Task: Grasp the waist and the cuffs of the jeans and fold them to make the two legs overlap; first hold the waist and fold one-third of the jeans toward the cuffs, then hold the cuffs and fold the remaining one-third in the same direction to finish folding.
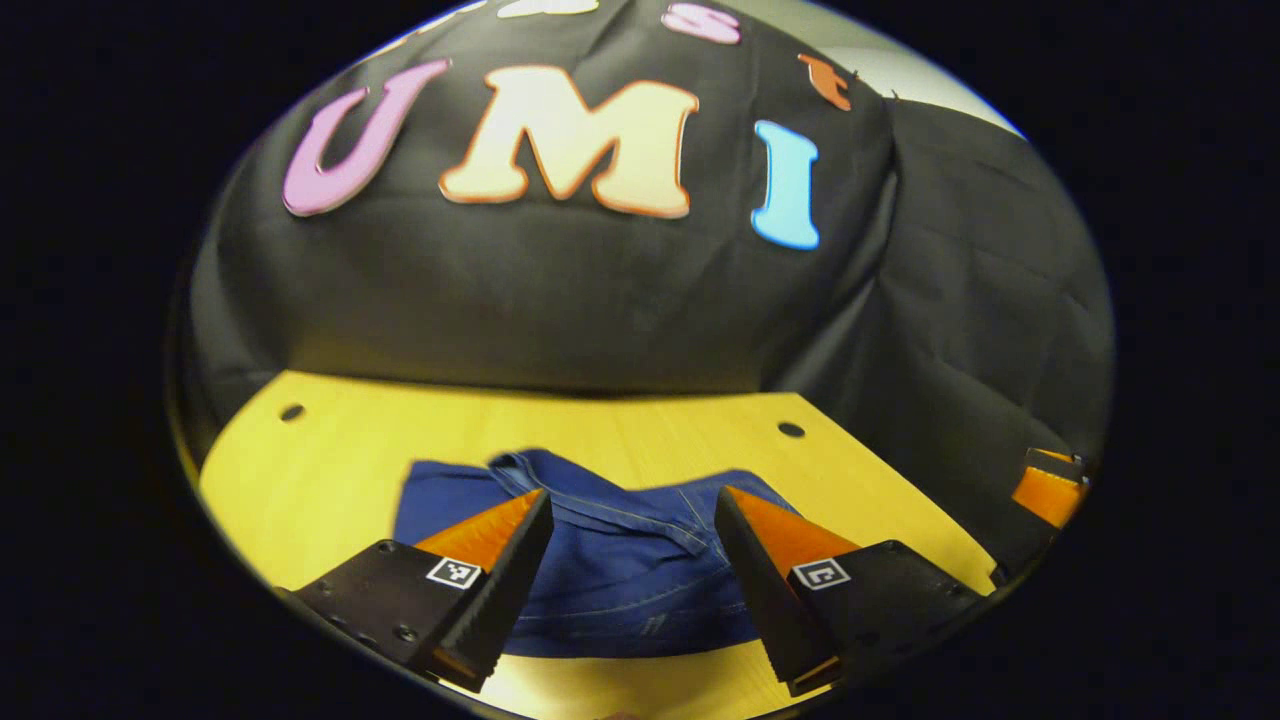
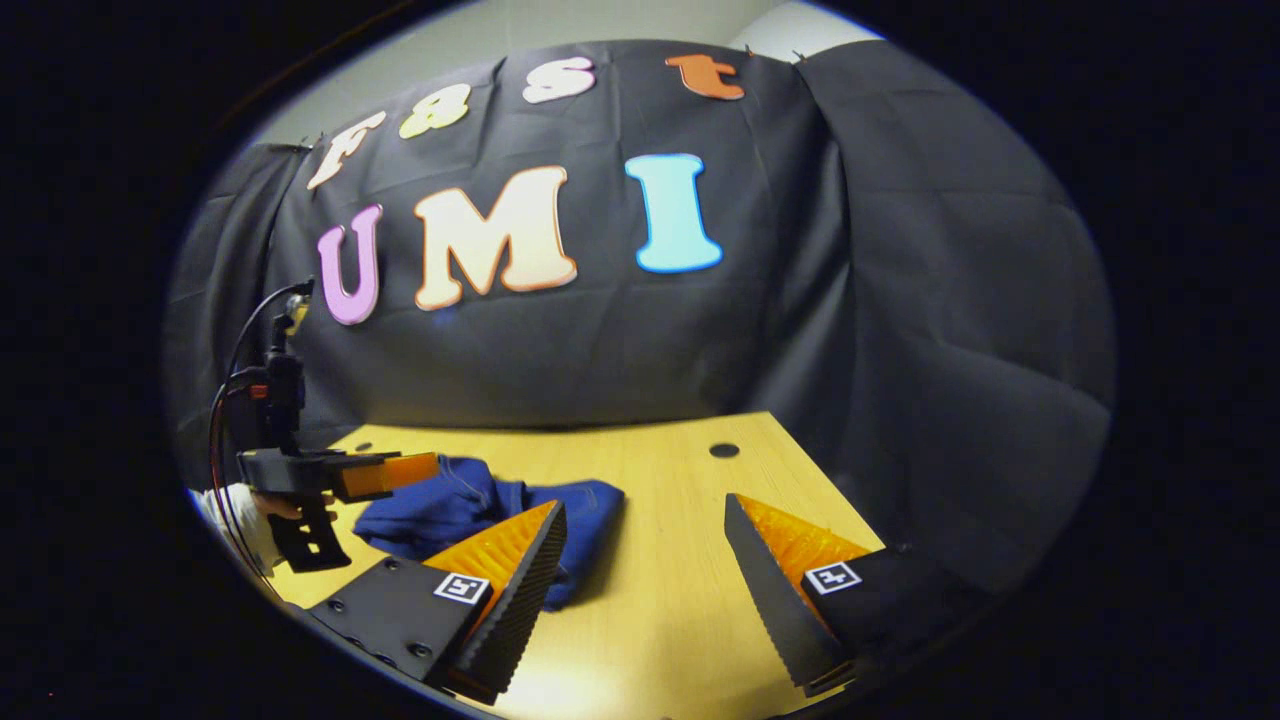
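Both pairs of fingers stand apart, holding nothing. Ahead of the left gripper [image 1: 632,520], just past its tips, the blue denim jeans [image 1: 620,560] lie in a compact, bunched stack on the pale wooden table [image 1: 320,470]; the folding looks finished or nearly so. The right gripper [image 2: 645,525] hangs over bare wood beside the stack, with open room toward the black cloth wall [image 2: 950,350].

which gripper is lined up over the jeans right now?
The left gripper: the jeans lie between its open fingers. The right gripper is also open but frames mostly bare table, with the jeans off to its left.
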Demonstrator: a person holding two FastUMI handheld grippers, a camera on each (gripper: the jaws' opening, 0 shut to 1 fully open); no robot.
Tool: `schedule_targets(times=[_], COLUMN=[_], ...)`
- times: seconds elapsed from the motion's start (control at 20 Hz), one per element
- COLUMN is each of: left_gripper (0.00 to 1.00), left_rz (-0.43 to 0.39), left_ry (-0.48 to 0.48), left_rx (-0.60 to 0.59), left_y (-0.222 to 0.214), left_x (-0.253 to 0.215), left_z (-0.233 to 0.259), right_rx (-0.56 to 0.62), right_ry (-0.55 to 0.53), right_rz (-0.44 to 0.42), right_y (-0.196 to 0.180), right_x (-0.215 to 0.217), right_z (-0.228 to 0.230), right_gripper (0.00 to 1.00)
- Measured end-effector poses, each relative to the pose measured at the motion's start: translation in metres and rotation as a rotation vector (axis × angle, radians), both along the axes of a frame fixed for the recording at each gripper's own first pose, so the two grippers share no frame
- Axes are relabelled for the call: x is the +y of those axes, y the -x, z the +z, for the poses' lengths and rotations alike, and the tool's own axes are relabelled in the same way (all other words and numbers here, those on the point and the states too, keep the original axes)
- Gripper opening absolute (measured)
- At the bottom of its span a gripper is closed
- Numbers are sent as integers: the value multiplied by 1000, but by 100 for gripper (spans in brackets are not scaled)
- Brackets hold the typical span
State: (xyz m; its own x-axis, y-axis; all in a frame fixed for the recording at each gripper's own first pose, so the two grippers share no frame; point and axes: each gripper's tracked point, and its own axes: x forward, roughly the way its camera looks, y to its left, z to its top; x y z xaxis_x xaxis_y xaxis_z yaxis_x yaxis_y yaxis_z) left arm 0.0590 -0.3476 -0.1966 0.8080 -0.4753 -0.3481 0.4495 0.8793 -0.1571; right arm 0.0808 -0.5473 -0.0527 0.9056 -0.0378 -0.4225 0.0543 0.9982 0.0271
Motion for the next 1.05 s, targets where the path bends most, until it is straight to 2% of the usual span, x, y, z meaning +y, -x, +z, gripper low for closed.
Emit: schedule_targets(times=[0.2,0.3,0.35,0.4,0.45,0.5,0.55,0.75,0.8,0.85,0.95,1.05], left_gripper=[96,95,95,95,93,94,95,94,95,95,94,96], left_rz=[97,121,133,136,142,149,159,178,187,194,206,202], left_ry=[-17,-18,-19,-15,-20,-27,-33,-32,-26,-17,-3,3], left_rx=[-197,-250,-271,-288,-304,-330,-350,-356,-354,-354,-363,-369], left_y=[32,52,64,74,85,92,99,122,123,123,125,127], left_x=[64,92,104,115,126,138,149,175,181,185,192,194], left_z=[75,103,116,127,135,144,149,160,162,162,170,177], right_rx=[-151,-207,-227,-251,-272,-289,-299,-315,-314,-314,-310,-331], right_ry=[-78,-114,-125,-133,-139,-137,-127,-97,-98,-89,-67,-51], right_rz=[29,54,64,62,72,77,81,77,76,74,75,79], right_y=[2,11,18,23,29,35,42,62,65,66,69,70], right_x=[58,87,98,107,117,125,130,144,147,149,152,156], right_z=[64,94,106,116,125,132,140,152,154,154,159,170], right_gripper=[98,98,93,98,93,98,98,98,100,97,97,98])
